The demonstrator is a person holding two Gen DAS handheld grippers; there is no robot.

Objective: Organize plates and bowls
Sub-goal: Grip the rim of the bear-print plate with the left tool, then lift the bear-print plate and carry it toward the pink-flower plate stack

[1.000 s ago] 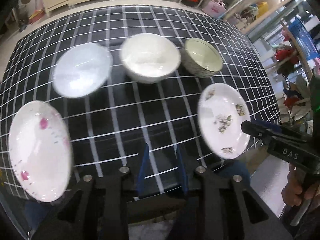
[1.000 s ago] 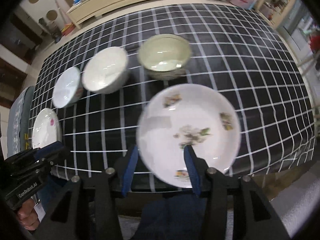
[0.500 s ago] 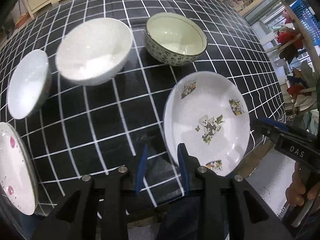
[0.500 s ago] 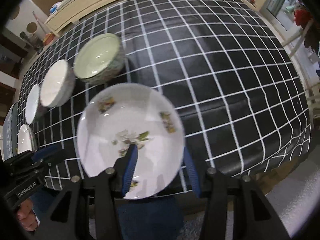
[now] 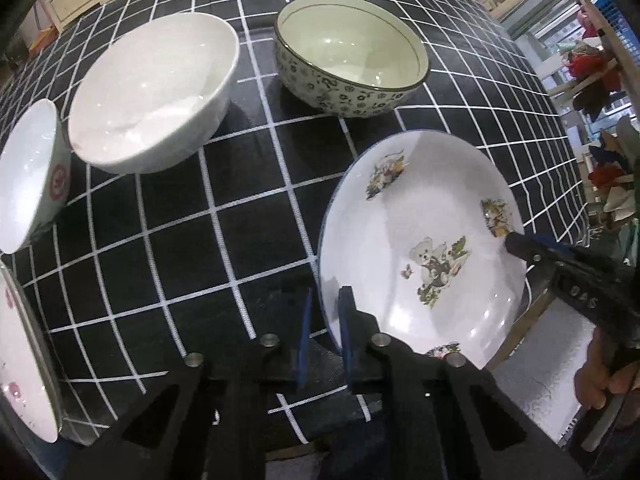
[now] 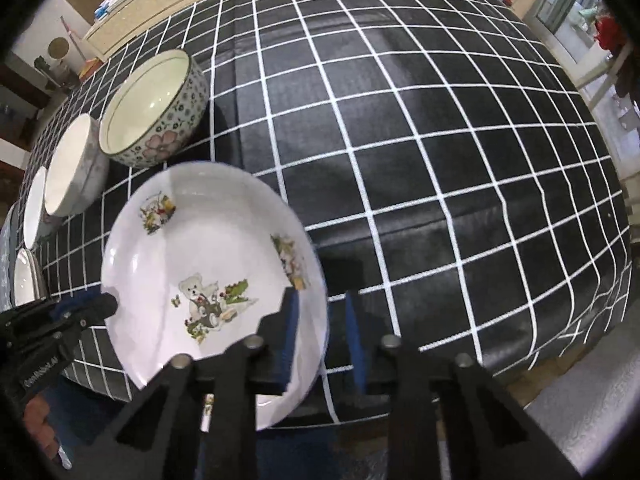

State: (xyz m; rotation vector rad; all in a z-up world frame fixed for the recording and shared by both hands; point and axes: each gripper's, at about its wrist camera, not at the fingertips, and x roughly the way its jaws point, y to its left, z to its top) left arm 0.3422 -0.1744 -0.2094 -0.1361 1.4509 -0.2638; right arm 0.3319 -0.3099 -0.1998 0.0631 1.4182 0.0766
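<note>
Bear-print plate (image 6: 208,272) at the near table edge, rim bracketed on both sides. Right gripper (image 6: 322,344) straddling the right rim, jaws not yet pinched. Left gripper (image 5: 324,332) astride the left rim, narrow gap, grip unclear. Best to close squarely, lift level, clear the patterned bowl (image 5: 350,54) behind.

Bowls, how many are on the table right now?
3, in a row along the far side: the patterned bowl behind the bear plate, the plain white bowl beside it, and a small white bowl at the left edge, partly cropped.
</note>
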